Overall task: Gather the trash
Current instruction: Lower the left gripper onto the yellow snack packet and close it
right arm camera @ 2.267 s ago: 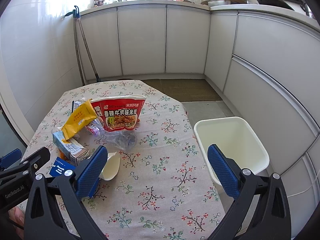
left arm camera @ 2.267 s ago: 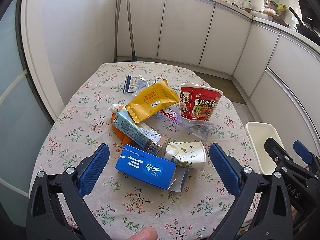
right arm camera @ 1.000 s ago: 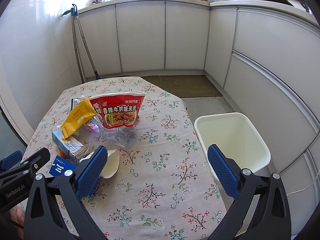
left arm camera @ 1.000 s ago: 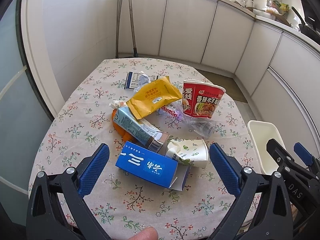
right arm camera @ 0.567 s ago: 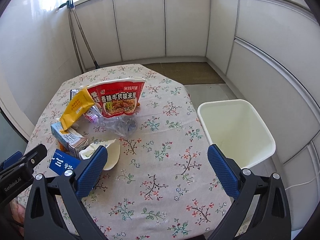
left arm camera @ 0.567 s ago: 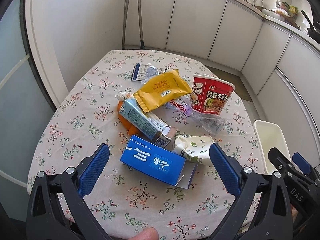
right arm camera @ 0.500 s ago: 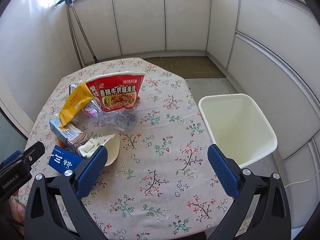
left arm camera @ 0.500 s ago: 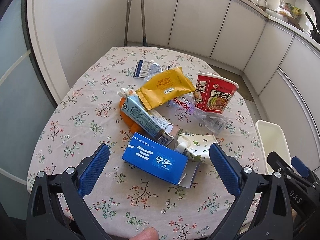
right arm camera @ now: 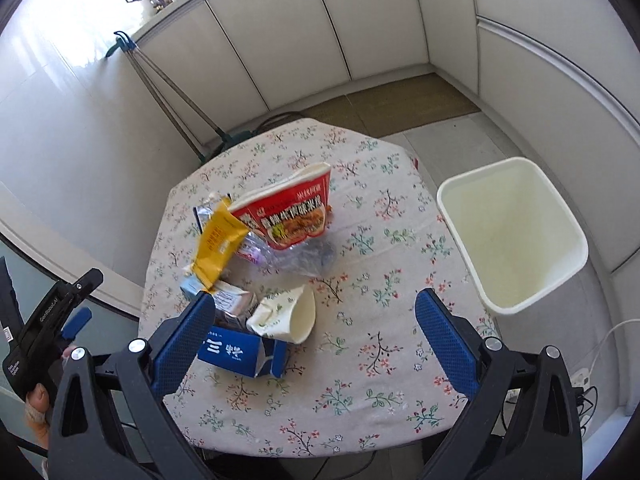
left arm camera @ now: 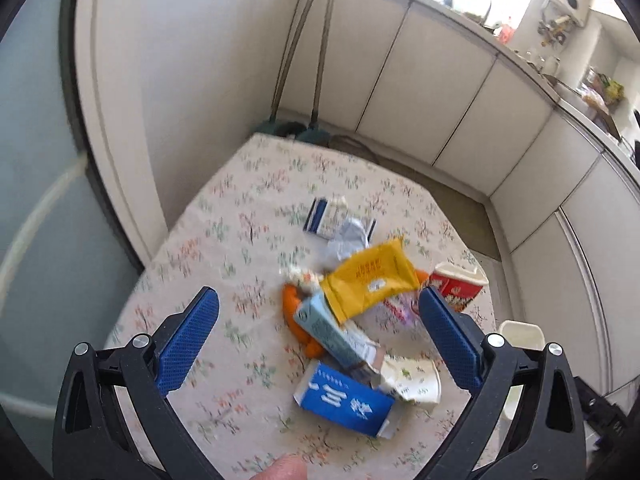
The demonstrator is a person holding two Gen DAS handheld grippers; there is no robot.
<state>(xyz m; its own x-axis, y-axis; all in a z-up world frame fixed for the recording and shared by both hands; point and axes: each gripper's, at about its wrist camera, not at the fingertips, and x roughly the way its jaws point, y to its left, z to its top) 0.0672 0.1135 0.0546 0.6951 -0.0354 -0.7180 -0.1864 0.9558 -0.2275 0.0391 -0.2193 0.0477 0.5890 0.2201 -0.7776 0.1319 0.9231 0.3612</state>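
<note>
Trash lies heaped on the floral table (right arm camera: 360,380): a blue carton (left arm camera: 344,400) (right arm camera: 236,352), a crumpled paper cup (left arm camera: 412,378) (right arm camera: 288,314), a teal milk carton (left arm camera: 328,332), a yellow snack bag (left arm camera: 370,278) (right arm camera: 218,246), a red noodle bowl (left arm camera: 458,286) (right arm camera: 292,212) and a clear plastic bottle (right arm camera: 300,258). My left gripper (left arm camera: 318,334) hangs open high above the heap. My right gripper (right arm camera: 314,330) is open too, above the table's near side, holding nothing. A white bin (right arm camera: 512,236) stands on the floor to the right of the table.
An orange peel (left arm camera: 294,312) and a blue-and-white wrapper (left arm camera: 332,222) also lie on the table. Two mop handles (right arm camera: 168,92) lean on the far wall. White cabinets (left arm camera: 440,120) run around the room. A power strip and cords (right arm camera: 582,380) lie on the floor at right.
Both grippers have risen and tilted down, so the table and trash look smaller and lower in view. The left view is motion-blurred. Nothing on the table has moved.
</note>
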